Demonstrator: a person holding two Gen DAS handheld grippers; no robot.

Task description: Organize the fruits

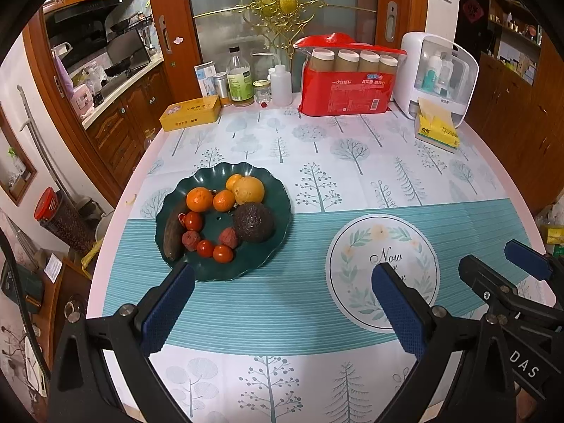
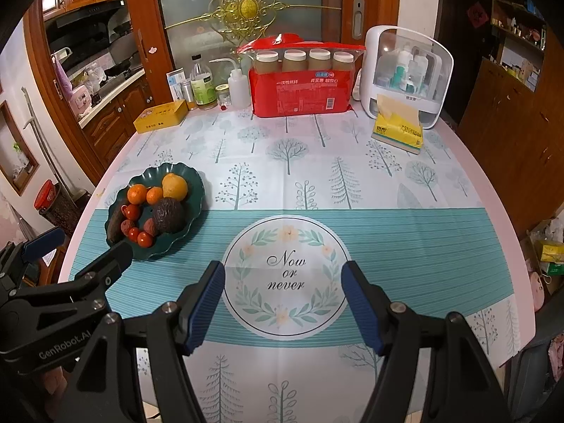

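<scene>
A dark green scalloped plate (image 1: pixel 278 222) (image 2: pixel 195 204) sits on the left of the table and holds fruit: a large yellow-orange citrus (image 1: pixel 248 190), small oranges (image 1: pixel 199 200), a dark avocado (image 1: pixel 253 222) (image 2: pixel 168 215), a brown banana-like fruit (image 1: pixel 174 234), cherry tomatoes (image 1: pixel 222 253) and lychees (image 1: pixel 190 239). My left gripper (image 1: pixel 282 303) is open and empty, just in front of the plate. My right gripper (image 2: pixel 283 305) is open and empty above the round "Now or never" print (image 2: pixel 285 271); it also shows in the left wrist view (image 1: pixel 500 264).
At the back stand a yellow tin (image 1: pixel 190 112), bottles and jars (image 1: pixel 239 77), a red pack of paper cups (image 1: pixel 347 81), a white dispenser box (image 1: pixel 440 74) and a yellow tissue pack (image 1: pixel 437 128). Wooden cabinets flank the table.
</scene>
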